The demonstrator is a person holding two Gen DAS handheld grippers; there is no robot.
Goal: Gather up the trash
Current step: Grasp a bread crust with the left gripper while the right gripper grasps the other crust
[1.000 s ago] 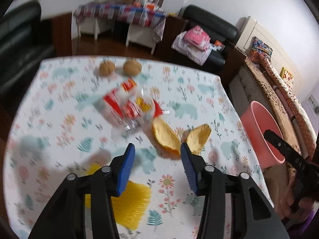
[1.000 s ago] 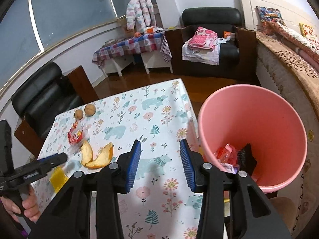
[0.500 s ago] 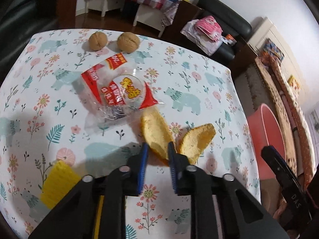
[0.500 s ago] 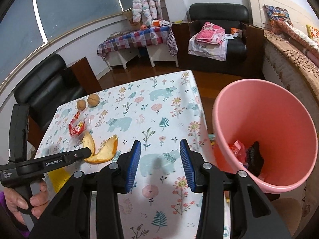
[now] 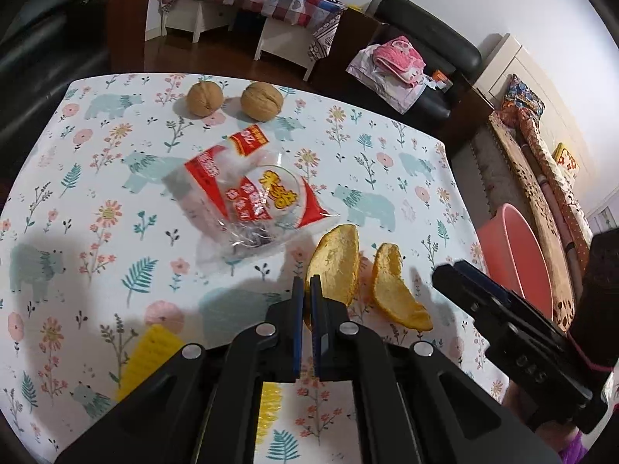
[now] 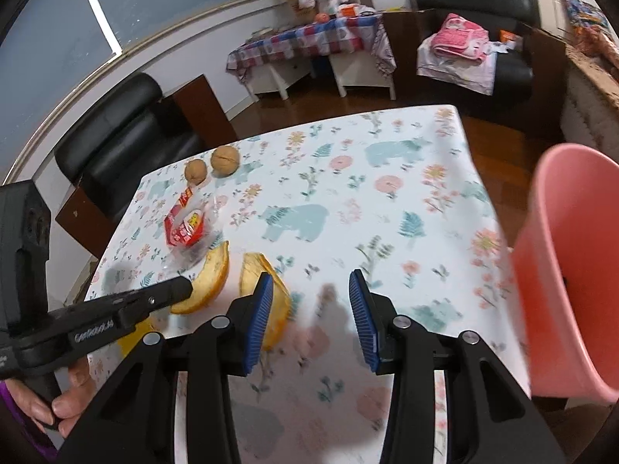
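Two curved orange peel pieces lie near the front of the floral tablecloth (image 5: 96,178). My left gripper (image 5: 305,290) points down at the left peel (image 5: 334,263); its jaws are closing to a tight pinch on that peel's near edge. The left gripper (image 6: 182,290) also shows in the right wrist view, touching the same peel (image 6: 211,278). The second peel (image 5: 394,294) lies loose just to the right. My right gripper (image 6: 309,309) stands open with nothing between its fingers, its left finger (image 6: 257,309) in front of the second peel (image 6: 255,266).
A red and clear snack wrapper (image 5: 247,197) lies behind the peels, with two walnuts (image 5: 205,99) further back. A yellow scrap (image 5: 153,352) sits under my left gripper. The pink bin (image 6: 568,263) stands off the table's right edge. Black armchairs surround the table.
The left jaws went from wide open to pinched on the left peel. The right gripper swung left, away from the pink bin's mouth and toward the peels.
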